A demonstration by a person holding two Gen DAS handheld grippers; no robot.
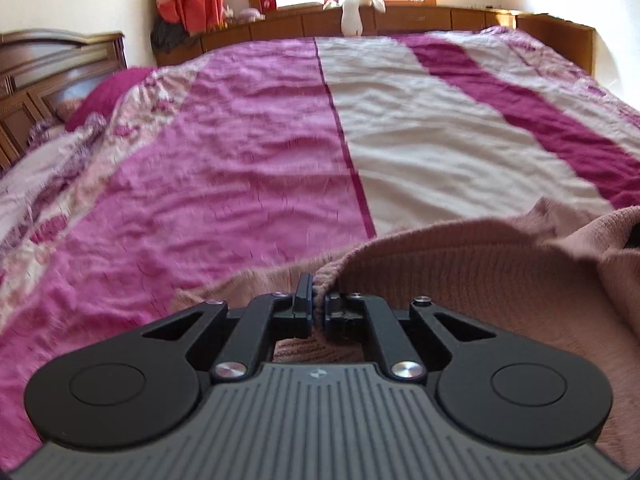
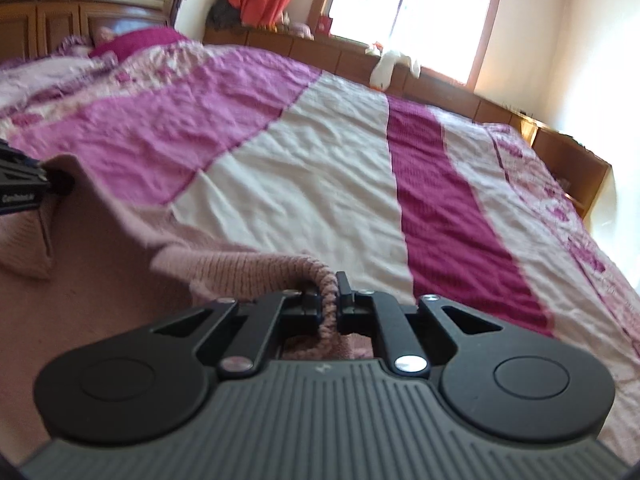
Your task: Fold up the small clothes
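Observation:
A dusty-pink knitted sweater point(image 1: 460, 272) hangs between both grippers above the bed. My left gripper point(image 1: 318, 302) is shut on its ribbed edge, which runs up between the two black fingers. The knit spreads to the right and below that gripper. In the right wrist view my right gripper point(image 2: 330, 302) is shut on another ribbed edge of the same pink sweater point(image 2: 224, 268). The cloth stretches leftward from it toward the left gripper point(image 2: 24, 184), seen at the left border of that view, still clamped on the knit.
A bedspread point(image 1: 248, 152) striped in pink, cream and magenta covers the wide bed ahead. A dark wooden headboard point(image 1: 44, 64) stands at the left. Low wooden cabinets point(image 1: 440, 20) and a white plush toy point(image 1: 354, 14) line the far side under a bright window.

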